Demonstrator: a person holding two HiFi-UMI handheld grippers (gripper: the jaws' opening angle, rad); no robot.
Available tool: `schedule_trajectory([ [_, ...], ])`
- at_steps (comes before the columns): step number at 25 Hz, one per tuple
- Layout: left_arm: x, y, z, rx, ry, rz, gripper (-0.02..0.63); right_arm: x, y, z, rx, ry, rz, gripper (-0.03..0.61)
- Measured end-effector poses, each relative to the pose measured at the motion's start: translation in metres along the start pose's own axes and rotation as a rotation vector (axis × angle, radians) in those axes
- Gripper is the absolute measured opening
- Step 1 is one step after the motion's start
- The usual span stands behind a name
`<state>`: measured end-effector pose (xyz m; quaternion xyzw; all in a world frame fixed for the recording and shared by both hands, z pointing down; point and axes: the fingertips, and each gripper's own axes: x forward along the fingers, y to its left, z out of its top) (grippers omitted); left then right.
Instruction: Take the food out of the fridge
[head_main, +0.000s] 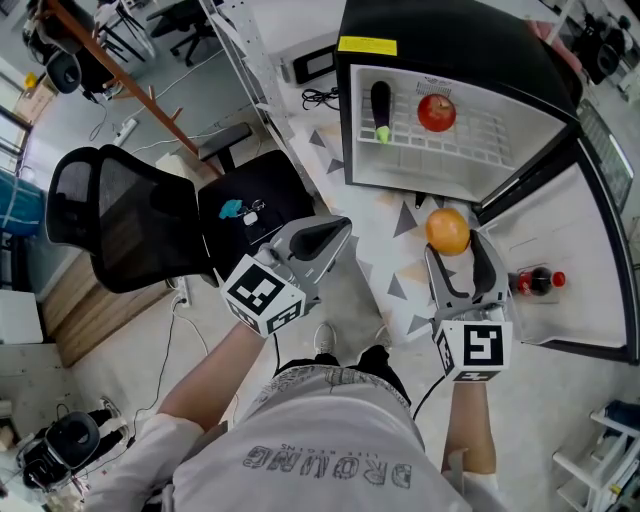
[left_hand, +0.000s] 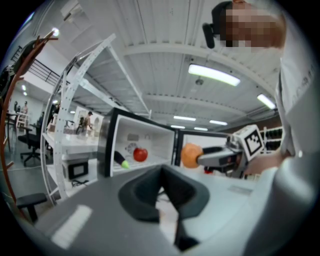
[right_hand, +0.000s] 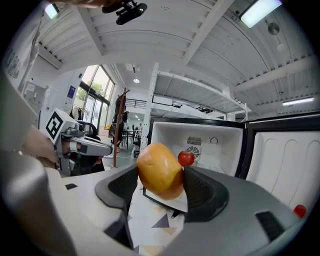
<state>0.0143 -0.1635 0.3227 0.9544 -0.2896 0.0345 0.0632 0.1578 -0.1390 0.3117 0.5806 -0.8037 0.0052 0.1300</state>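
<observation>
Though label (head_main: 367, 45) seems illegible, right gripper (head_main: 455, 246) holds orange (head_main: 447, 229).

Person's wearing a light grey tee (head_main: 330, 430) with darker grey lettering (head_main: 330, 466) across the front and short sleeves. The left claw (head_main: 338, 230) and right claw (head_main: 458, 250) are both smooth grey shells with black pads (right_hand: 205, 194). Each has a white cube (head_main: 262, 293) with black square markers, and a thin black cable (head_main: 428, 392) hangs off the right one.
</observation>
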Motion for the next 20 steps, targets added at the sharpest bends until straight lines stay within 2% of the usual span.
schedule_trajectory([
  [20, 0.0051, 0.0047, 0.0038, 0.002, -0.004, 0.006, 0.006, 0.0048, -0.0038, 0.0001, 0.002, 0.006, 0.012, 0.278],
])
